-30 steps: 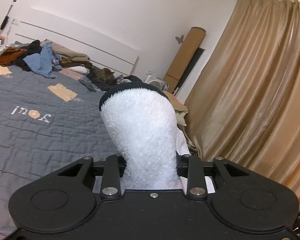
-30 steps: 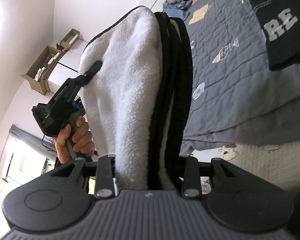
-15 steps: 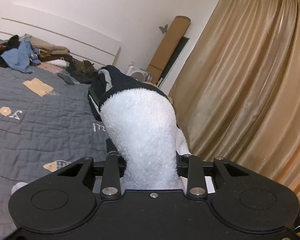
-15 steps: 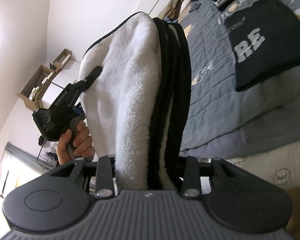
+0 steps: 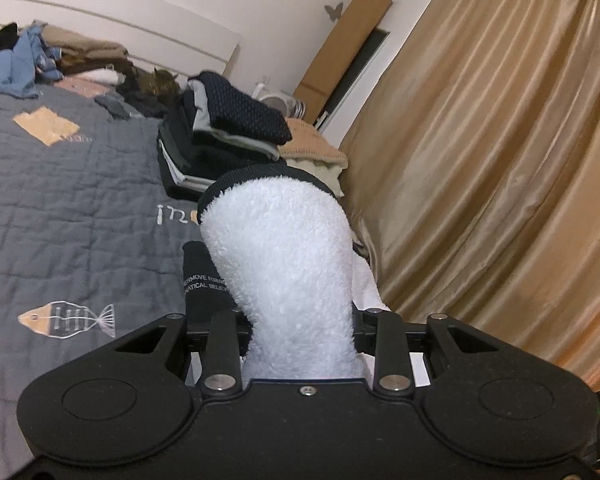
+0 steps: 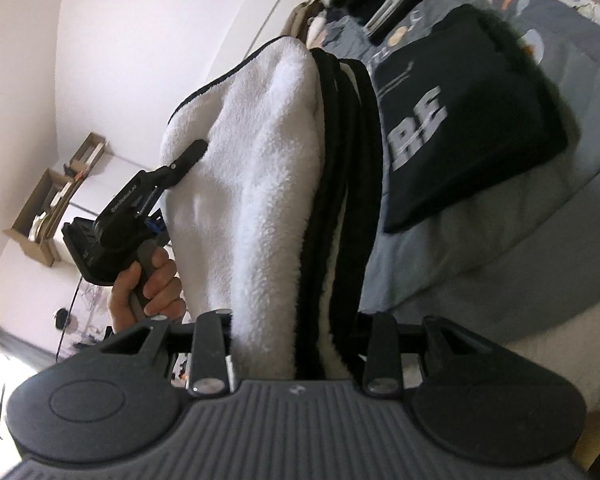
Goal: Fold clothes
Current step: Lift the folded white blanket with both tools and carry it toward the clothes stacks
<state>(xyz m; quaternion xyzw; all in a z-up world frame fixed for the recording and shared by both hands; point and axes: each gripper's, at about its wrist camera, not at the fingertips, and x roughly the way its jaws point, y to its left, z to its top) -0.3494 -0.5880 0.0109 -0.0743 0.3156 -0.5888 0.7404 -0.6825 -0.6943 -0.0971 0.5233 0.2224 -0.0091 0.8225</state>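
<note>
Both grippers swung right along the bed (image 5: 80,208), so the folded stack (image 5: 220,136) is closer now; left gripper (image 5: 300,332) and right gripper (image 6: 296,344) each pinching the fleece garment (image 6: 260,184).

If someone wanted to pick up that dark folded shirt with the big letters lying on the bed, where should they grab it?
A guess: the dark folded shirt lies flat near the side of the bed, one corner pointing towards that side. Slide a finger under that corner, coming in from beside the bed. Both grippers are shut on the fleecy white garment now.
</note>
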